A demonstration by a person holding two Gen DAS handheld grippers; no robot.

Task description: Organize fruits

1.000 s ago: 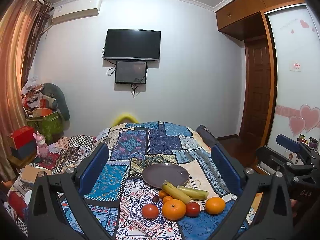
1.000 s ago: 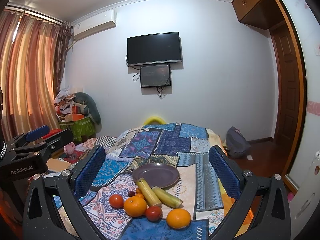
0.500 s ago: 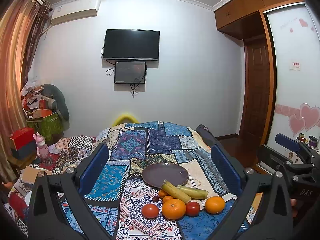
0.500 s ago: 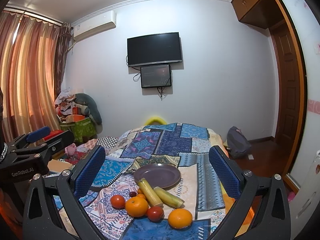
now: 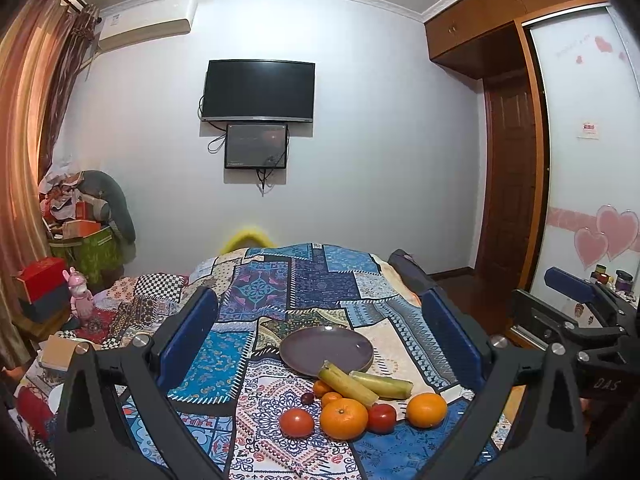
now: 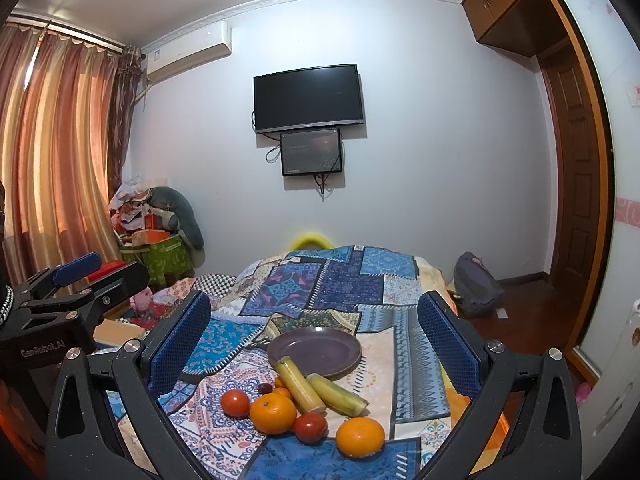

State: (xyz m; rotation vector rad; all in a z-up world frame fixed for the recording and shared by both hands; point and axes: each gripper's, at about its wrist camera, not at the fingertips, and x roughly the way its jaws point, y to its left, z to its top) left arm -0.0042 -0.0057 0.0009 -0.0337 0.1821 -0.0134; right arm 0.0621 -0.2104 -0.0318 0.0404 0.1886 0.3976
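Left gripper (image 5: 320,340) stands wide apart at the jaws with nothing between them, held above the patchwork cloth (image 5: 276,292). Ahead of it lies a purple plate (image 5: 326,349), bare on top. Touching the plate's near rim are two yellow-green stalks (image 5: 347,385): one runs with its long axis from the rim toward the near right, the other (image 5: 382,384) lies more crosswise, pointing right. Just in front sit a large orange (image 5: 343,418), a second orange (image 5: 426,410) off to the right, a tomato (image 5: 296,422) on the left and a smaller tomato (image 5: 382,418) between the oranges. The right gripper (image 5: 576,320) shows at the right edge.

Right gripper (image 6: 314,344) is likewise spread fully and holds nothing. From its view the plate (image 6: 316,350) lies ahead, the stalks (image 6: 299,384) slant from its near rim down toward the right, and the oranges (image 6: 273,413) and tomatoes (image 6: 235,403) cluster close before them. The left gripper (image 6: 76,280) appears at the left.
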